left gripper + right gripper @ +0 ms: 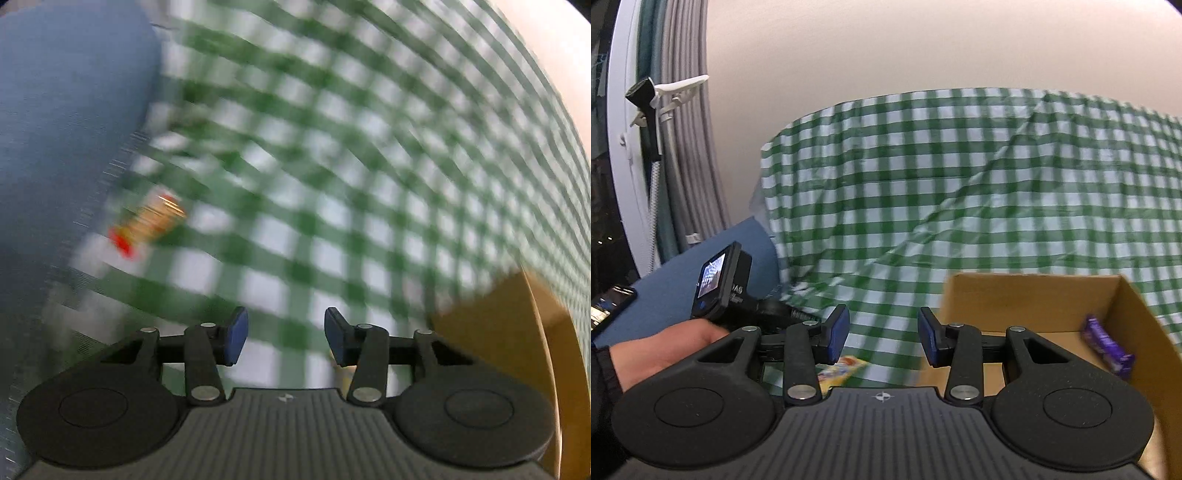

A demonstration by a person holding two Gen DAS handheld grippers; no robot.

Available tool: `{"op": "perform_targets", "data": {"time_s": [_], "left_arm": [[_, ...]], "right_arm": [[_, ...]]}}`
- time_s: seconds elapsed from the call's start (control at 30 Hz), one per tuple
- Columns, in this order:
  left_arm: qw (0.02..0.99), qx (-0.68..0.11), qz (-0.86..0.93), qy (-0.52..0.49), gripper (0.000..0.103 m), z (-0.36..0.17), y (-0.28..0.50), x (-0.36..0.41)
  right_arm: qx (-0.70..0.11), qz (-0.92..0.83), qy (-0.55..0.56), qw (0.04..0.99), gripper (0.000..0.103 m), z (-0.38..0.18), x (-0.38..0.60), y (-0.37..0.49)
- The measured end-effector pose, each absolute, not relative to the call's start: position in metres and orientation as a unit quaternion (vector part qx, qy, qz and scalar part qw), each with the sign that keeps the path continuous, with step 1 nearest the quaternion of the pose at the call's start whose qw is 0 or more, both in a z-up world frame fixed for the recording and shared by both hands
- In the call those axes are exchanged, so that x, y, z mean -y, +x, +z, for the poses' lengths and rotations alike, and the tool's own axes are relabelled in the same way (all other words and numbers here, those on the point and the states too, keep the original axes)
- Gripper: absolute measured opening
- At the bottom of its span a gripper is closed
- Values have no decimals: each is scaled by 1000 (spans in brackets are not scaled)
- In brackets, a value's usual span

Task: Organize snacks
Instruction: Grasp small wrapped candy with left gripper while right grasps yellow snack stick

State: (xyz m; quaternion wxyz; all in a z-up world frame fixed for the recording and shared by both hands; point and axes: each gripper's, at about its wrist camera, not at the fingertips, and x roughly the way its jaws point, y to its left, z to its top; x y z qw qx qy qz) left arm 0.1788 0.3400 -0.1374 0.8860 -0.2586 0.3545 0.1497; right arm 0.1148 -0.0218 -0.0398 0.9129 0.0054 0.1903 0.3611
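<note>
The left wrist view is blurred. In it my left gripper [286,332] is open over the green checked tablecloth [332,166] with nothing between its blue pads. A small snack in a red and gold wrapper [147,221] lies on the cloth, ahead and to the left. My right gripper [884,332] is also open and empty. It hangs just left of a cardboard box [1034,299]. A purple snack packet [1108,347] lies inside the box against its right wall. Under the right gripper's left finger, a yellow snack packet [842,369] lies on the cloth.
A person's hand [665,347] holds the other gripper's body with its small screen [720,280] at the left. A blue padded surface [701,266] borders the table's left edge. A phone [609,306] lies at far left. Grey curtains [683,147] and a window frame stand behind.
</note>
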Motion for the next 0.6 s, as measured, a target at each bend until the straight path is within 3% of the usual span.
{"op": "perform_targets", "data": {"time_s": [0.1,0.17,0.37,0.5,0.6], "left_arm": [[894,-332,219,-206,21,-132,179,-357],[902,-315,247,-160,19,-129,181,-360],[909,-309,277,-28,22,-140,194,-352],[904,-321,280,27,34,-156,205,-350],[901,-327,283,49,37,-166,215,-350]], "right_arm": [[-198,365,3,910,43,-47,-13,111],[-205,368,1,907,43,-58,-38,112],[-251,349,-17,903,43,-108,-103,131],[-305,312,-22,899,52,-145,-124,155],[-334,306,-1,891,55,-162,-128,171]]}}
